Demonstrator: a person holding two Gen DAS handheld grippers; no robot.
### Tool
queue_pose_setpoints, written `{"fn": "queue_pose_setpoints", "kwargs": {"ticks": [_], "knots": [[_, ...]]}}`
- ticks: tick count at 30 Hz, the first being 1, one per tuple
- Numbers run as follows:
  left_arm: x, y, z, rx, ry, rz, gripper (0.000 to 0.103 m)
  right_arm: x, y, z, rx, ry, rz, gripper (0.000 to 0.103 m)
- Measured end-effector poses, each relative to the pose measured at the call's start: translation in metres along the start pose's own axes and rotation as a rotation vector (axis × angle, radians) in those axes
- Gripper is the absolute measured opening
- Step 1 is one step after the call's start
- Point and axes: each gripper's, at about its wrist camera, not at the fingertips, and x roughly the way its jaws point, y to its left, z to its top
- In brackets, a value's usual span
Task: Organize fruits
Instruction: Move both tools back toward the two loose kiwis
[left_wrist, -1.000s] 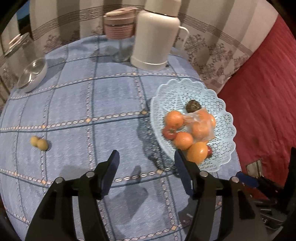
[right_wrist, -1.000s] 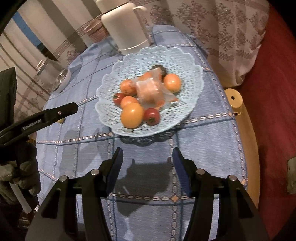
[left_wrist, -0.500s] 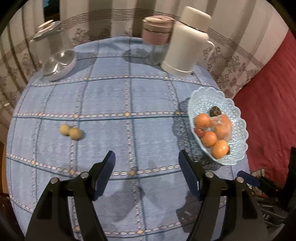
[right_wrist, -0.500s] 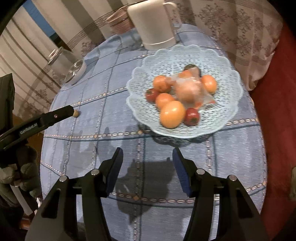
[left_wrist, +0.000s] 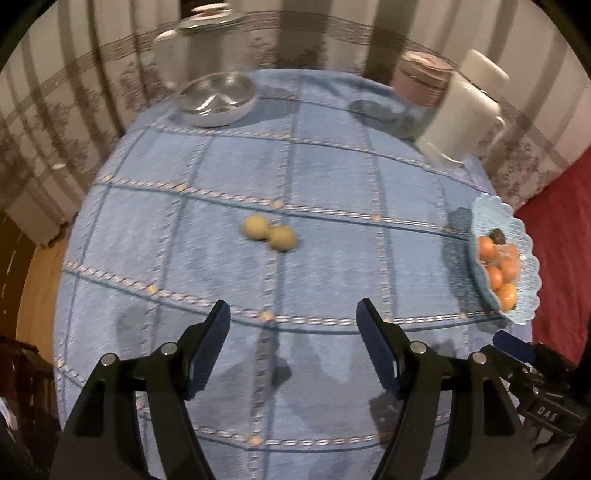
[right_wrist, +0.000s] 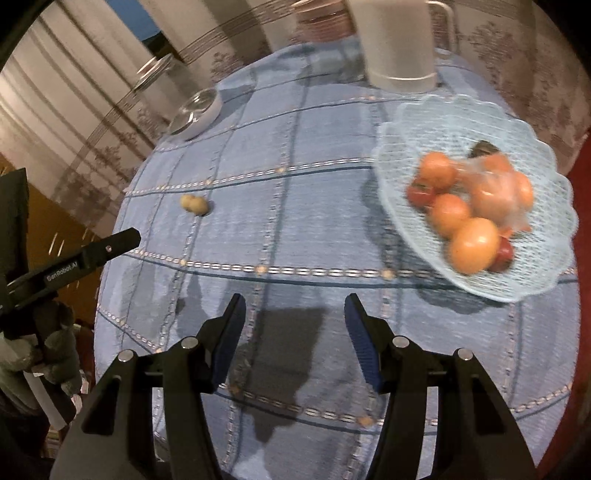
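Two small yellow fruits (left_wrist: 270, 233) lie touching on the blue checked tablecloth; they also show in the right wrist view (right_wrist: 194, 204). A pale blue lattice fruit basket (right_wrist: 532, 122) holds several orange fruits, red tomatoes, a dark fruit and a plastic-wrapped one; it also shows at the right edge of the left wrist view (left_wrist: 524, 236). My left gripper (left_wrist: 293, 317) is open and empty, above the cloth just short of the yellow fruits. My right gripper (right_wrist: 294, 312) is open and empty, left of the basket.
A white thermos jug (left_wrist: 463, 114), a pink-lidded glass jar (left_wrist: 421, 81) and a metal lid (left_wrist: 216, 98) stand at the table's far side, with a glass jar behind the lid. Curtains hang behind. A red surface lies off the table's right edge.
Both grippers swung left. The yellow fruits moved from the left edge to the centre of the left wrist view, and the basket slid to the right in both views.
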Motion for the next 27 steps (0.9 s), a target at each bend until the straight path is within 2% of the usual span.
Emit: {"fn": "queue_pose_setpoints", "kwargs": {"ticks": [11,14,27], "knots": [[-0.002,0.064,-0.005,-0.069,0.016,0.034,0.071,0.041,0.057,0.020,-0.080,0.043,0.031,0.057],[0.002,0.072,-0.007,-0.054,0.027,0.058,0.071,0.053,0.068,0.027,-0.088,0.053,0.039,0.057],[0.010,0.105,-0.005,-0.067,0.044,0.048,0.071,0.110,0.114,0.069,-0.162,0.085,0.040,0.057]]}}
